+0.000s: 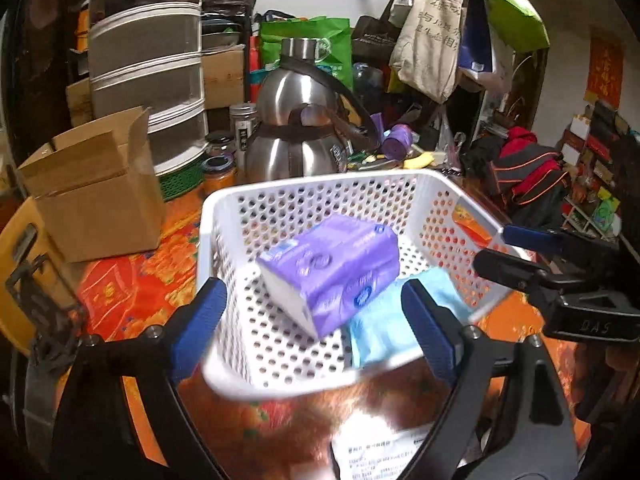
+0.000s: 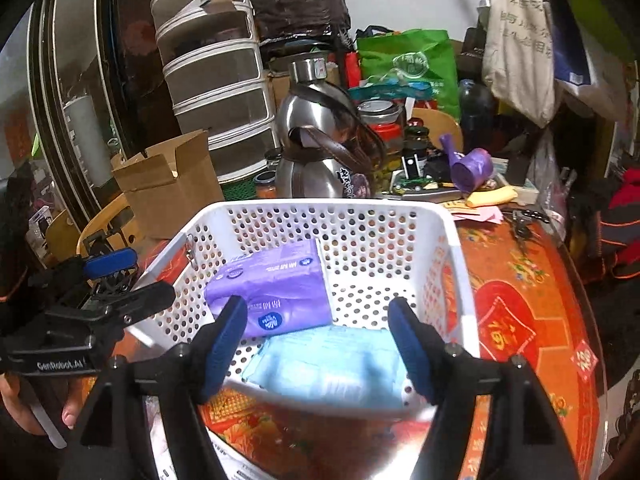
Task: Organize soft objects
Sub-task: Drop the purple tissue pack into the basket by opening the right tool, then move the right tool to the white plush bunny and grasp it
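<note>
A white perforated basket [image 1: 224, 216] [image 2: 452, 248] stands on the orange-red tablecloth. In it lie a purple tissue pack [image 1: 332, 268] [image 2: 272, 292] and a light blue soft pack [image 1: 380, 328] [image 2: 332, 364] beside it at the near side. My left gripper [image 1: 316, 320] is open and empty, just before the basket's near rim. My right gripper [image 2: 318, 340] is open and empty, over the basket's near rim. The right gripper also shows in the left wrist view [image 1: 508, 248] at the basket's right. The left gripper shows in the right wrist view [image 2: 128, 276] at the basket's left.
A steel kettle [image 1: 300, 128] [image 2: 316, 140], an open cardboard box [image 1: 96, 200] [image 2: 168, 184], stacked drawers [image 1: 148, 60] [image 2: 216, 76], jars and a purple cup [image 2: 472, 168] crowd the far side. A printed sheet [image 1: 380, 456] lies on the table near me.
</note>
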The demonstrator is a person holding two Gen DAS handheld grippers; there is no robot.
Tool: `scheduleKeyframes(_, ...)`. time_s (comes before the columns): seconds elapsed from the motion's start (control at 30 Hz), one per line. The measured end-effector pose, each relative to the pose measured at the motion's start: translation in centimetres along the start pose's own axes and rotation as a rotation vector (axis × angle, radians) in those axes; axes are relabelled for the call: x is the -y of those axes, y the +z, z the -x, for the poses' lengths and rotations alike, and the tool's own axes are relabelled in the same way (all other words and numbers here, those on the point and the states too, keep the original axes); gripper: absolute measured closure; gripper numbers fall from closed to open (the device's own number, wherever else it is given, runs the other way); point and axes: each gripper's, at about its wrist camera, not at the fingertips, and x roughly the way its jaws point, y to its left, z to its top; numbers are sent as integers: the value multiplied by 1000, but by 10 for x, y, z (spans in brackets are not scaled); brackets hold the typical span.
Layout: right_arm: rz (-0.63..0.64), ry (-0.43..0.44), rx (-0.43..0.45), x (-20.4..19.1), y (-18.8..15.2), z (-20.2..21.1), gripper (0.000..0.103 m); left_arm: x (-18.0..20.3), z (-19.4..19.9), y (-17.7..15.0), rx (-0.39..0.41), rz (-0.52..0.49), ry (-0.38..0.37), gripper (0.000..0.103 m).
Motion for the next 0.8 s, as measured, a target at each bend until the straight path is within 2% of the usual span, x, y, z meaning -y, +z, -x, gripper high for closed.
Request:
scheduleKeyframes(0.17,9,4,-1,-9,-25,23,30,5,36,-34,16,-6,8,15)
scheduleKeyframes(0.47,-31,8,24,-14,-113,84,29,4,101,-123,3,61,-36,15)
scheduleKeyframes(0.6,-77,2,44,-10,-162,108,26,13,108,-167,-20,61,-6,15)
scheduleKeyframes(0.67,-103,-6,43,-8,-184,115,26,19,109,-184,-36,64,-15,15)
scheduleKeyframes(0.8,-113,-7,32,-9,-218,123,26,31,107,-202,-43,65,-23,15)
